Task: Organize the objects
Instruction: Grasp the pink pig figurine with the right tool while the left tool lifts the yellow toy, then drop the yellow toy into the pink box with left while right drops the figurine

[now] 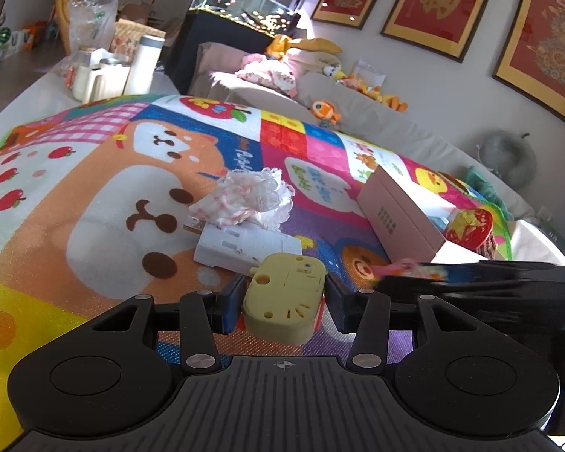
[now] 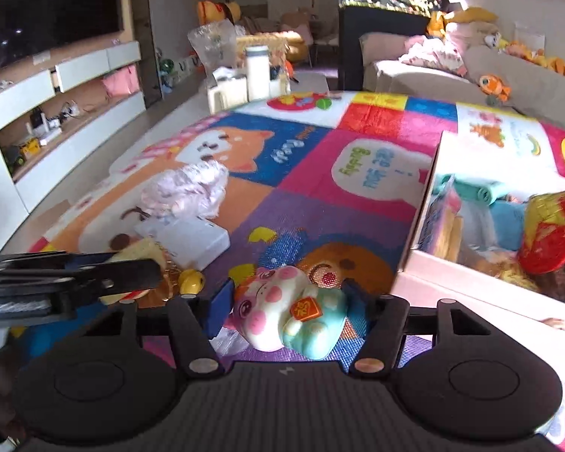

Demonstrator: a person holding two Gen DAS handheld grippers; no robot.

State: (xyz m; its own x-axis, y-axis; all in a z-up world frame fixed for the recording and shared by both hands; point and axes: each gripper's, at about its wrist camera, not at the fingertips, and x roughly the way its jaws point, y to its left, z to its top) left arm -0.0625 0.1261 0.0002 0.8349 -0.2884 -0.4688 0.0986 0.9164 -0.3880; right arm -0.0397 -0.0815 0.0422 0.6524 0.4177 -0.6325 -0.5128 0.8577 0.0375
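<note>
My left gripper [image 1: 284, 297] is shut on a yellow plastic toy [image 1: 284, 295] and holds it just above the colourful play mat [image 1: 94, 188]. My right gripper [image 2: 288, 309] is shut on a pink, white and teal pig figurine [image 2: 286, 310] over the mat [image 2: 320, 203]. A pink open box [image 1: 399, 218] stands to the right; in the right wrist view the box [image 2: 429, 256] holds rolled cloths and a red and yellow item. A white flat box [image 1: 241, 245] and a lacy pink cloth [image 1: 248, 197] lie ahead on the mat.
A sofa [image 1: 376, 113] with plush toys runs behind the mat. A white flask [image 1: 144, 64] and cups stand at the far left. A TV shelf [image 2: 56, 105] lines the left wall. A yellow bell [image 2: 192, 280] lies by the left gripper's arm [image 2: 67, 275].
</note>
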